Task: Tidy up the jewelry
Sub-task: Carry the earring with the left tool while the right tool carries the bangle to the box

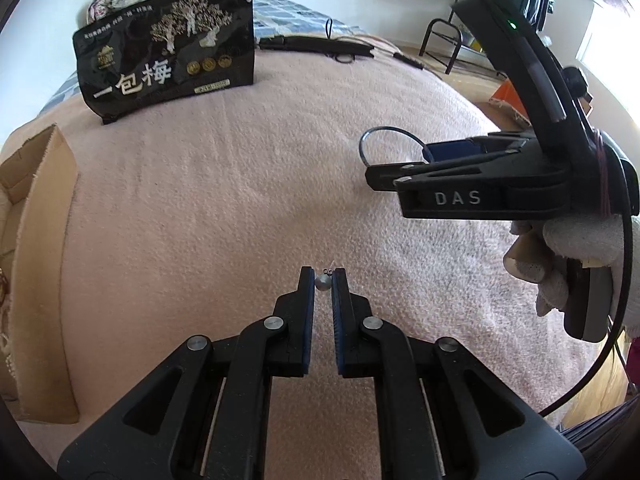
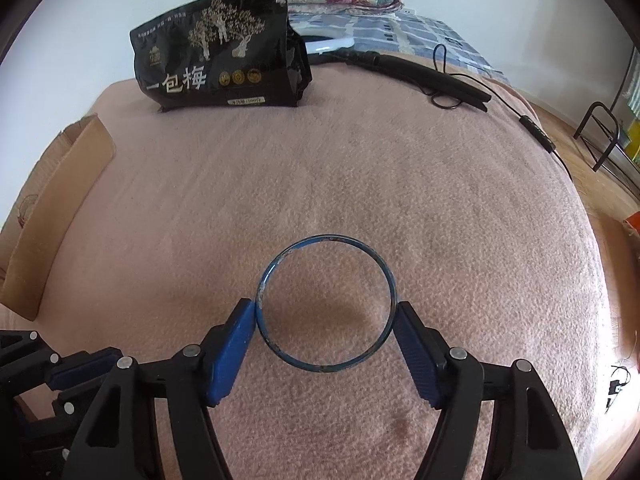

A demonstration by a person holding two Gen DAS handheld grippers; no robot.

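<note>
**Both grippers angled down over the pink blanket**

Left gripper (image 1: 323, 278): tilted steeply down toward the blanket (image 1: 240, 200), clenched on a small grey bead earring (image 1: 322, 282) at the fingertips. Right gripper (image 2: 325, 320): likewise pitched down, gloved hand (image 1: 576, 252) on its handle, pads touching both sides of the blue bangle (image 2: 326, 303), held just above the blanket. Cardboard box (image 1: 44, 240) at the blanket's left edge; black snack bag (image 2: 224, 64) upright at its far side.
</note>
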